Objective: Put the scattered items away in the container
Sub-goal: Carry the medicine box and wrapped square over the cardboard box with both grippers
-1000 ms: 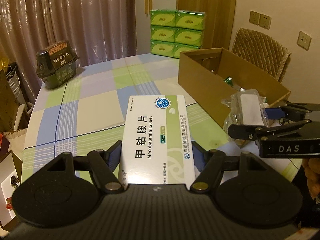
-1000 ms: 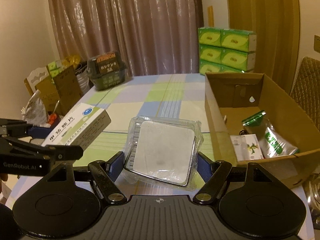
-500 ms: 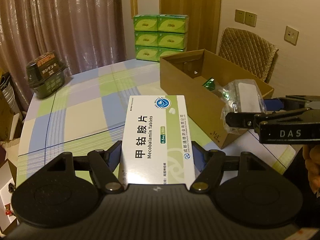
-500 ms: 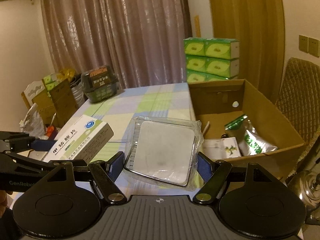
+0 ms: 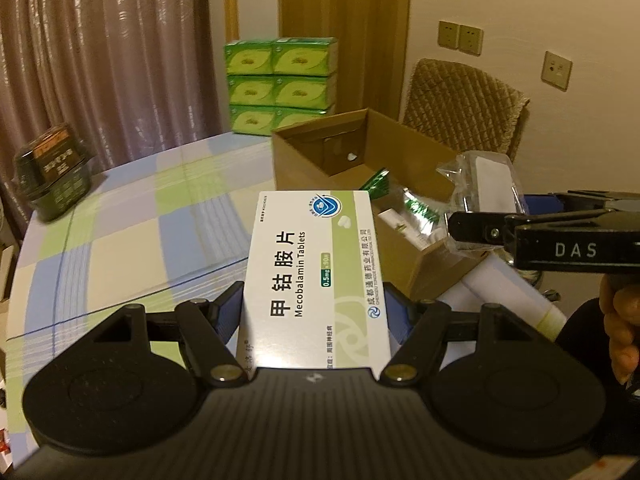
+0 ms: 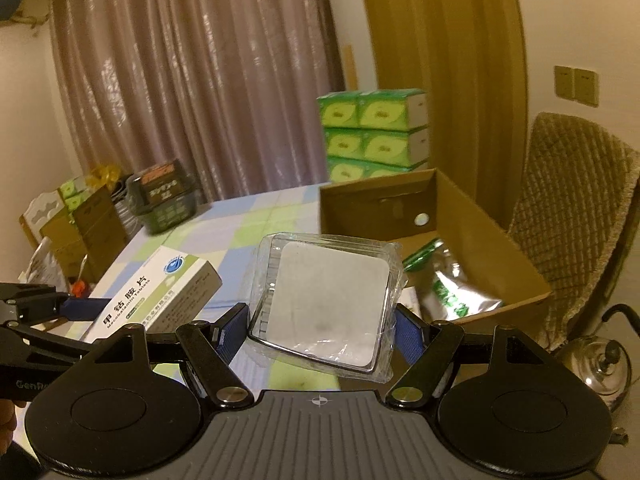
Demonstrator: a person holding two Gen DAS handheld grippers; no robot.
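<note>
My left gripper [image 5: 318, 308] is shut on a white and green tablet box [image 5: 316, 280], held flat above the checked tablecloth [image 5: 132, 236], just left of the open cardboard box [image 5: 320, 152]. My right gripper [image 6: 322, 326] is shut on a clear plastic packet with a white square inside [image 6: 330, 300], level with the near end of the cardboard box [image 6: 480, 216]. In the left wrist view the same packet [image 5: 490, 184] hangs over the box's near corner. Green foil sachets [image 6: 452, 292] and a small white carton [image 5: 404, 226] lie inside the box.
A dark green basket [image 5: 54, 172] stands at the table's far left edge. Stacked green tissue packs [image 5: 280, 84] stand behind the box, and a quilted chair [image 5: 460, 108] to its right. A metal kettle [image 6: 600, 364] sits low at the right. A paper roll [image 5: 508, 296] lies below the box.
Both grippers have carried their loads towards the cardboard box and a little upward. The packet now hangs over the box's near corner. Neither grip has changed.
</note>
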